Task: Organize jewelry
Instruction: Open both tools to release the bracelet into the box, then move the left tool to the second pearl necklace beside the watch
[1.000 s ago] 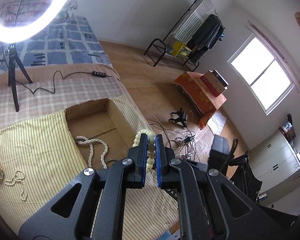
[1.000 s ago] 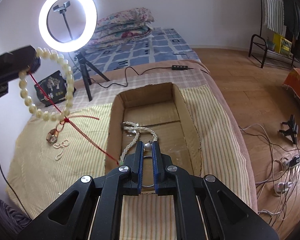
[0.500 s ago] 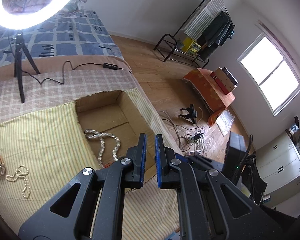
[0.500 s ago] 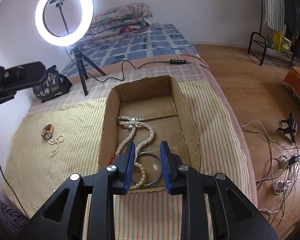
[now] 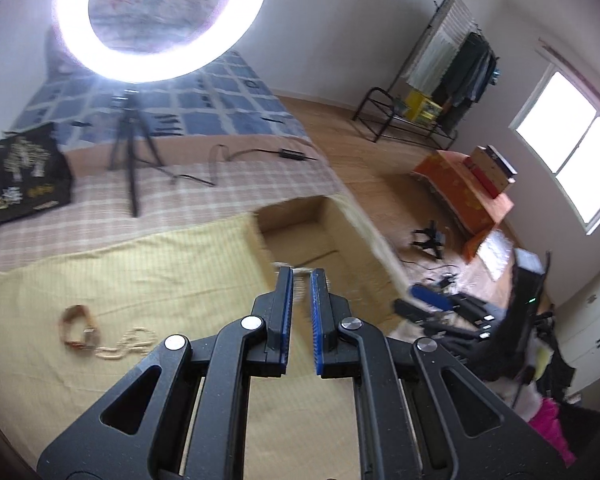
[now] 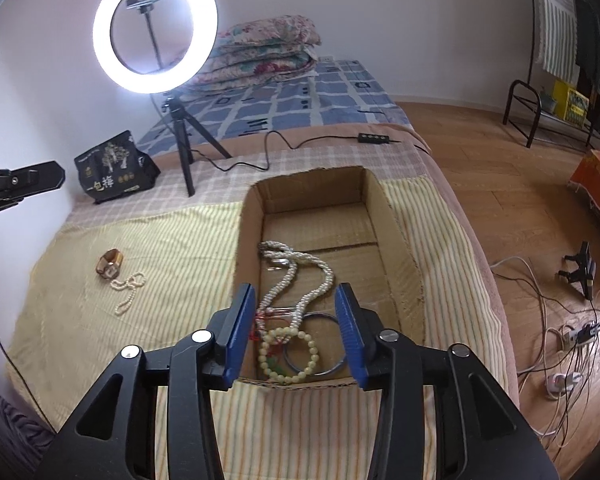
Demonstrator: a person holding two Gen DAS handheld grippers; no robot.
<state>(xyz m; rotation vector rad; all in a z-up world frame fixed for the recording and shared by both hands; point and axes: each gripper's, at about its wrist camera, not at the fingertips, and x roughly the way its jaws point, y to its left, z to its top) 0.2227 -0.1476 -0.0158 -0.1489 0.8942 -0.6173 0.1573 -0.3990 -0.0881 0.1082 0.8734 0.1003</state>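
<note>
A cardboard box (image 6: 398, 236) sits sunk in the striped yellow cloth (image 6: 172, 248) on the bed. In it lie a long pearl necklace (image 6: 300, 272), a pale bead bracelet with red cord (image 6: 288, 356) and a thin metal bangle (image 6: 332, 364). My right gripper (image 6: 296, 332) is open and empty, held above the box's near end. A brown watch (image 6: 110, 264) and a small pearl strand (image 6: 130, 290) lie on the cloth to the left; the left wrist view shows the watch (image 5: 76, 326) too. My left gripper (image 5: 301, 304) is empty, jaws a narrow gap apart, above the cloth by the box (image 5: 296, 236).
A lit ring light on a tripod (image 6: 154, 32) stands behind the box, with its cable and switch (image 6: 374, 138). A black packet (image 6: 114, 168) lies at the back left. The bed's right edge drops to a wooden floor with cables (image 6: 568, 328).
My left gripper let the bead bracelet fall into the box, then swung left and back. My right gripper released the bangle and opened wide.
</note>
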